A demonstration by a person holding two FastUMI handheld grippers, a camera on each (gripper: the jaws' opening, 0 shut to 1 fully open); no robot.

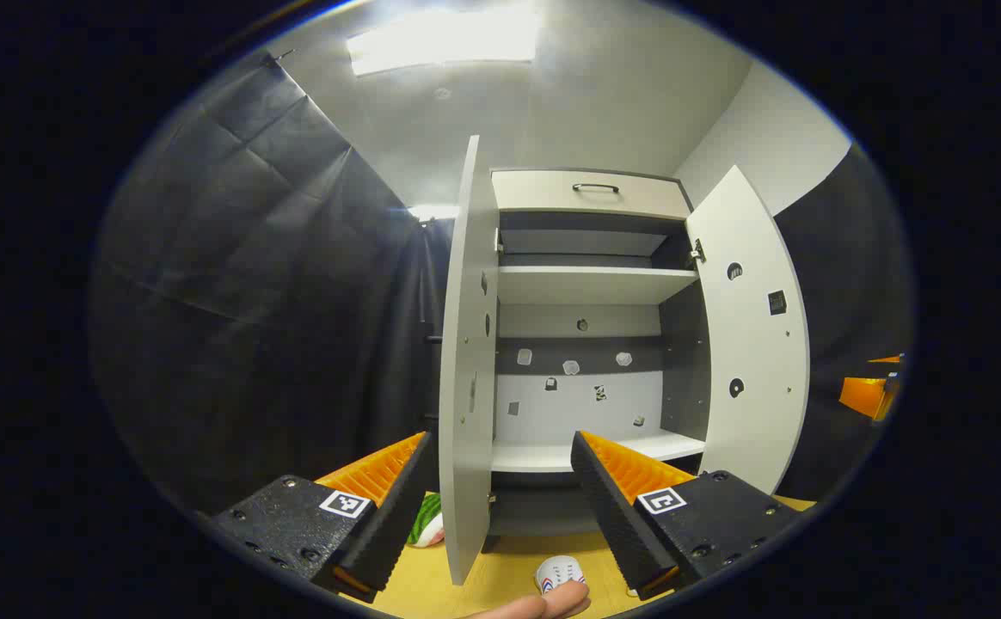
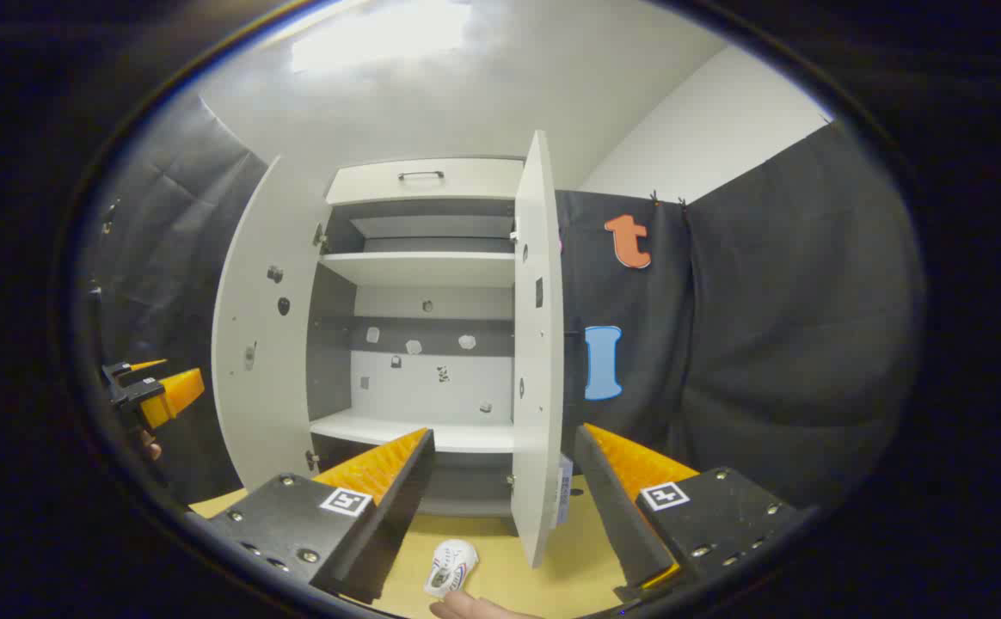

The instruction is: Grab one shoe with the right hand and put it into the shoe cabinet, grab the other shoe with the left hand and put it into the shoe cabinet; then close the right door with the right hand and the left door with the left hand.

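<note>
Cabinet [image 1: 586,344] is seen at twelve o'clock in the left gripper view, both doors swung out: left door [image 1: 469,361] edge-on, right door [image 1: 754,344] at two o'clock. The left claw [image 1: 500,507] is held released, nothing between its fingers. A white shoe [image 1: 559,572] lies on the wooden surface [image 1: 509,559] at six o'clock, with a fingertip [image 1: 543,606] touching it. In the right gripper view the right claw [image 2: 505,507] is likewise released, astride the right door's [image 2: 539,344] edge. A shoe [image 2: 451,567] is seen below at six o'clock; the shelves [image 2: 423,268] are bare.
</note>
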